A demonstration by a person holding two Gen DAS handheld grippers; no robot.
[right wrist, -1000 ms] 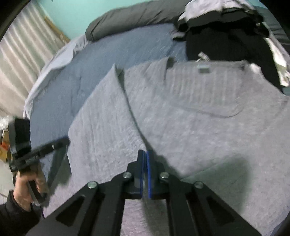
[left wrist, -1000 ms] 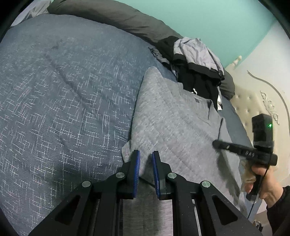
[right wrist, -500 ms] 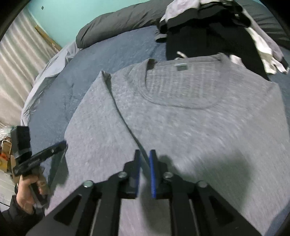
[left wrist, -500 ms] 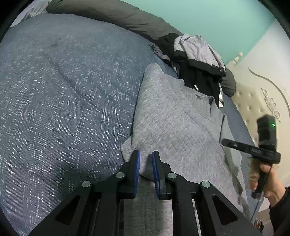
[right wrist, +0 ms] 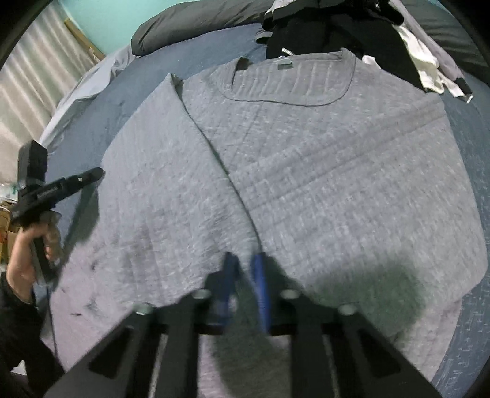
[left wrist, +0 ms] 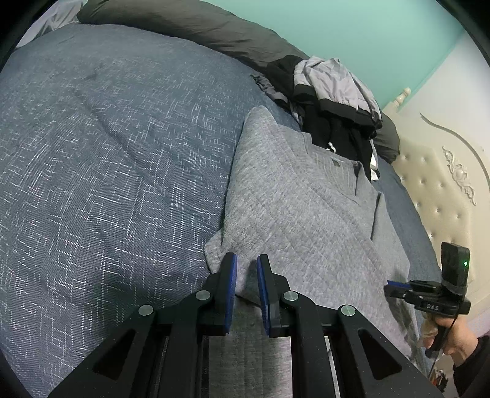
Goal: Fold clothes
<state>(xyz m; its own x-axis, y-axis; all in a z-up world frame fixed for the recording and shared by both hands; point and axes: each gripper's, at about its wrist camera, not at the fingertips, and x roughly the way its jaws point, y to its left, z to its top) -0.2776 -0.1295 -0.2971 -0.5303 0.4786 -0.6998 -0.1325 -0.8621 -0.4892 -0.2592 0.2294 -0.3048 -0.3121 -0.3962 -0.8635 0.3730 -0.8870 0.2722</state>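
Grey sweater [right wrist: 321, 171] lies flat on the bed [left wrist: 107, 159], one side folded in. Soft, thick knit (prob. limp, drapes), so pinch hem or shoulder. Left tool [left wrist: 246, 271] narrowly apart over the sleeve edge; right tool [right wrist: 245, 269] just closing, nothing gripped.

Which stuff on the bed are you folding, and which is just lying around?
For the folding:
grey sweater
left gripper
right gripper

Just lying there:
pile of dark clothes
blue bedspread
dark pillow
headboard
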